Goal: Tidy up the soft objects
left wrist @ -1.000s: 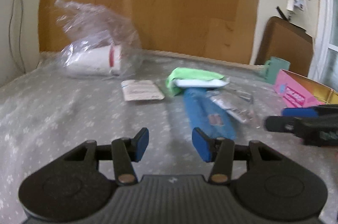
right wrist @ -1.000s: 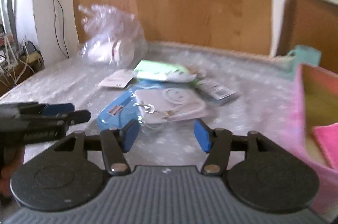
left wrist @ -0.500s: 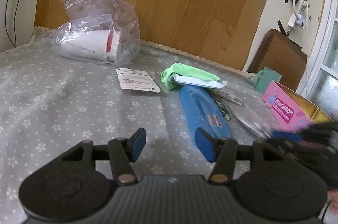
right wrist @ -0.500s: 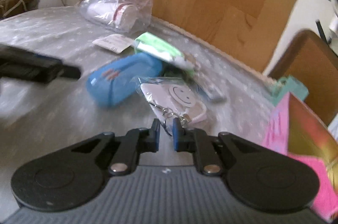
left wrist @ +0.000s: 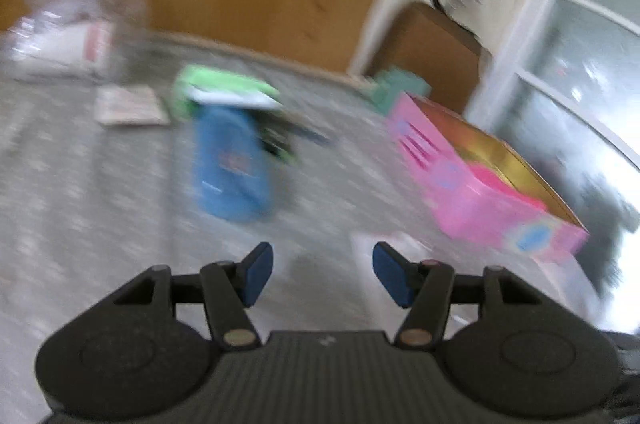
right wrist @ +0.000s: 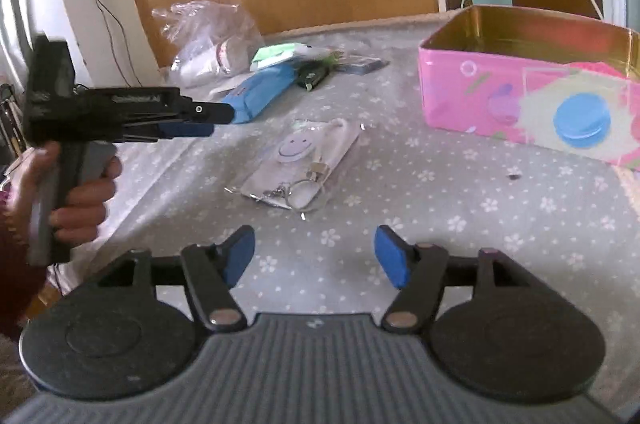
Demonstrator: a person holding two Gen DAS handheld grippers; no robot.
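On pink tin (right wrist: 528, 104), no readable lettering

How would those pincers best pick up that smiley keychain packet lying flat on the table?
Probably by the near end of the smiley packet, coming from above with the right gripper, whose jaws have just opened. The packet lies flat on the table, so one finger would have to slide under its thin edge near the metal rings.

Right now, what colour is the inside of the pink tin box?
Gold: the pink tin box has a shiny golden interior, showing best in the right wrist view.
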